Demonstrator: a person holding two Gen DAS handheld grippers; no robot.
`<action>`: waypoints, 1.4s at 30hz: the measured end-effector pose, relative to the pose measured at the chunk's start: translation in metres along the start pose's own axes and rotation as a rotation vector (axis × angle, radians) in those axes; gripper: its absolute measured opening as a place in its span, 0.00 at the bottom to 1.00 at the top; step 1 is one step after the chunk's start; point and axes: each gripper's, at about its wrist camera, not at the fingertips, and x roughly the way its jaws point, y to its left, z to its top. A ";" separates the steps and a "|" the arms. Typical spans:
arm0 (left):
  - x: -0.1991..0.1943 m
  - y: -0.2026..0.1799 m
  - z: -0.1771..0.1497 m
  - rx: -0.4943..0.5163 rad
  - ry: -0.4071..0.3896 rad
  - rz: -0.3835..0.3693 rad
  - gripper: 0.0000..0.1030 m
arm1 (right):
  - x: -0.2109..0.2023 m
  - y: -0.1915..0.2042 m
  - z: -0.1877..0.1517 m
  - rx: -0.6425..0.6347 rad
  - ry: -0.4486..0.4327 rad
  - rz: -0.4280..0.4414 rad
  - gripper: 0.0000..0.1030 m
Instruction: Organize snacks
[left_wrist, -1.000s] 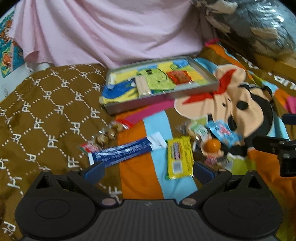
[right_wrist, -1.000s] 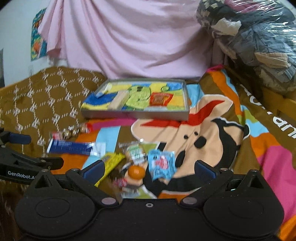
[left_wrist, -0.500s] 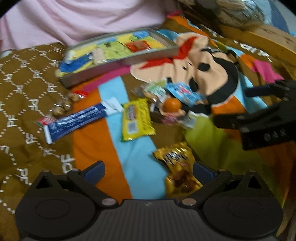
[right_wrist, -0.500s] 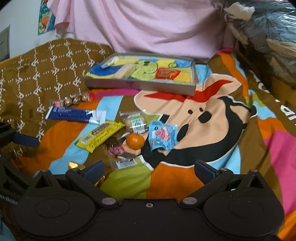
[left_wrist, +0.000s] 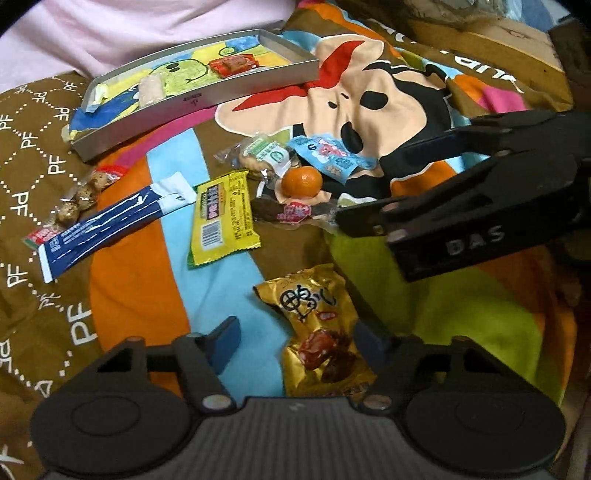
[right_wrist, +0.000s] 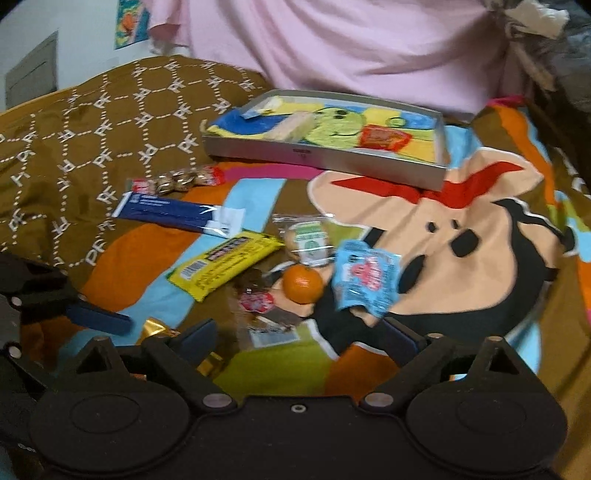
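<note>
Left claw (left_wrist: 295, 341) was closing around the gold snack packet (left_wrist: 317, 339), not yet gripping; next, squeeze and lift to the tray (left_wrist: 255, 86). Right claw (right_wrist: 299, 338) gaped empty.

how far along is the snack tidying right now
Early. Done: the tin tray holds a red packet and a pale bar. In hand: the left tool, its jaws just closing, straddles the gold snack bag, not clearly gripped; the right tool holds nothing. Left on the blanket: yellow bar, blue stick pack, mandarin, light blue pouch and more.
</note>
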 end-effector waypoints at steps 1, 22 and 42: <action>0.000 0.000 0.000 -0.001 -0.002 -0.005 0.60 | 0.003 0.001 0.001 -0.005 0.004 0.018 0.86; 0.006 0.018 0.004 -0.079 -0.001 -0.030 0.40 | 0.064 -0.009 0.018 0.064 0.133 0.159 0.65; 0.013 -0.005 0.007 0.011 0.049 0.011 0.53 | 0.065 -0.005 0.014 0.008 0.158 0.127 0.55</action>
